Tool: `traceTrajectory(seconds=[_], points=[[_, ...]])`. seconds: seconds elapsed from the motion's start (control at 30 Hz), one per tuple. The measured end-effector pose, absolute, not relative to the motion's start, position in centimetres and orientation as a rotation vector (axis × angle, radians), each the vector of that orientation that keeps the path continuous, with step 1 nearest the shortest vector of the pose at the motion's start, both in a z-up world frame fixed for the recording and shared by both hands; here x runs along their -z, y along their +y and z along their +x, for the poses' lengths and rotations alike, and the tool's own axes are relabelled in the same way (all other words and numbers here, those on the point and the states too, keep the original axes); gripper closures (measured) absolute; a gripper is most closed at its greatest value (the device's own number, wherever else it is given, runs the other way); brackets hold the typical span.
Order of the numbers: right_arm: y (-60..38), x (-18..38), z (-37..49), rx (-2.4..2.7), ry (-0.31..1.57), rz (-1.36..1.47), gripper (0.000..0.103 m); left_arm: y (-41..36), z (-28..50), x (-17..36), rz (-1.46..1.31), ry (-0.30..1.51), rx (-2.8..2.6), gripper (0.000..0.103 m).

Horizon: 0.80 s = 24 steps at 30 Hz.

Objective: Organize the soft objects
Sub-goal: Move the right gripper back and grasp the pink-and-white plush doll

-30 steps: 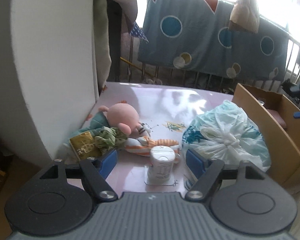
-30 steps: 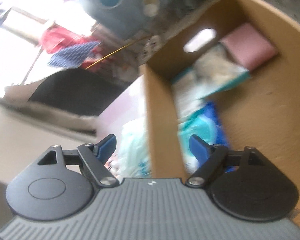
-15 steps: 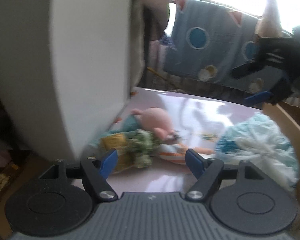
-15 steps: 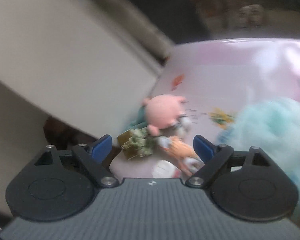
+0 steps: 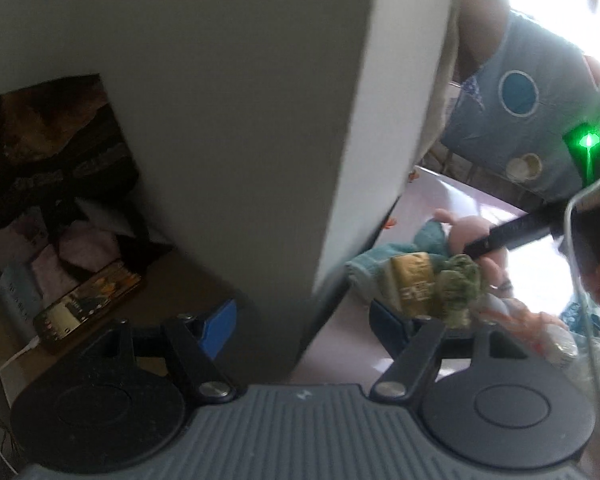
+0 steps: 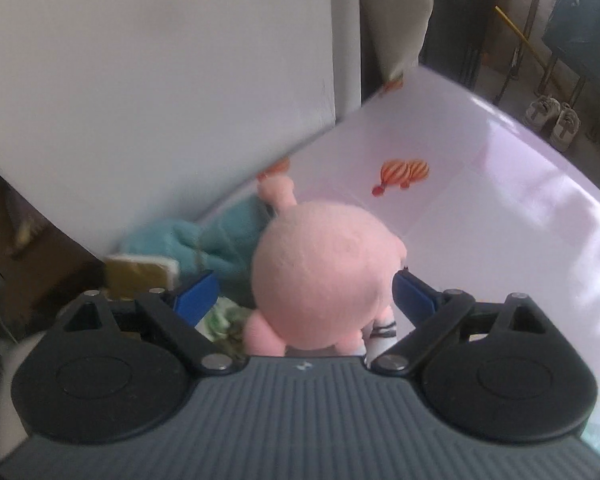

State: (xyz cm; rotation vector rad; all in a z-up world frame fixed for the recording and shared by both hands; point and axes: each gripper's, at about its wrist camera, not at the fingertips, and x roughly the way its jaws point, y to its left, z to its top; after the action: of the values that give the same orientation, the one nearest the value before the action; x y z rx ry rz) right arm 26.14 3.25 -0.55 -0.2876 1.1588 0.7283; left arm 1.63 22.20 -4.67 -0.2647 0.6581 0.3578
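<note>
Glossy pink tabletop (image 6: 500,208) with printed cartoon motifs, butted against a tall white panel (image 6: 160,80) on the left; a spotted blue blanket (image 5: 520,92) hangs behind in glare. Left-wrist view is blurred.

Soft things lie heaped in the near left corner of the tabletop, against the panel foot. Pink plush toy (image 6: 324,272) on top, round head uppermost, one ear pointing to the far side. Teal cloth (image 6: 204,240) to its left and slightly beyond. Gold packet (image 6: 136,276) nearer left, at the table edge. A green crumpled piece (image 6: 224,320) shows below the plush.

Right tool (image 6: 304,296): directly above the plush, pointing steeply down. Jaws stand wide, one blue pad either side of the head. Right pad looks just at the plush surface, left pad shows a gap; no squeeze visible, so not a grip yet. The head fills most of the span.

Left tool (image 5: 308,320): jaws wide, nothing between them. It straddles the panel's corner, with the heap off to its right and farther on.

Judgement: right hand is clearly the nearer one and already centred. The plush sits between its pads; the pick turns on closing across the head's width, perhaps after sinking a little lower.
</note>
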Motion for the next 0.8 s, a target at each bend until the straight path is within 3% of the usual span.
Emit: traceTrajectory(seconds=[0.07,0.2,0.5,0.63,0.8], points=[[3.1,2.1,26.8,-0.689,1.199,-0.261,0.026,22.4,1.7,4.7,-0.269,0.656,-0.359,0.029],[0.8,1.7,28.5,-0.659,1.224,-0.087,0.033,22.4,1.3,4.5,-0.275,0.646,-0.34,0.029],[-8.0,1.6,30.5,-0.693,1.361,0.598,0.032,19.9,1.9,3.3,-0.274,0.617,-0.238,0.029],[-10.1,3.8,31.0,-0.566,1.448,0.6,0.03,18.7,3.0,2.5,-0.273,0.606,-0.19,0.029],[-12.4,2.6,31.5,-0.506,1.375,0.487,0.027,17.0,5.2,0.8,-0.235,0.578,-0.138,0.029]])
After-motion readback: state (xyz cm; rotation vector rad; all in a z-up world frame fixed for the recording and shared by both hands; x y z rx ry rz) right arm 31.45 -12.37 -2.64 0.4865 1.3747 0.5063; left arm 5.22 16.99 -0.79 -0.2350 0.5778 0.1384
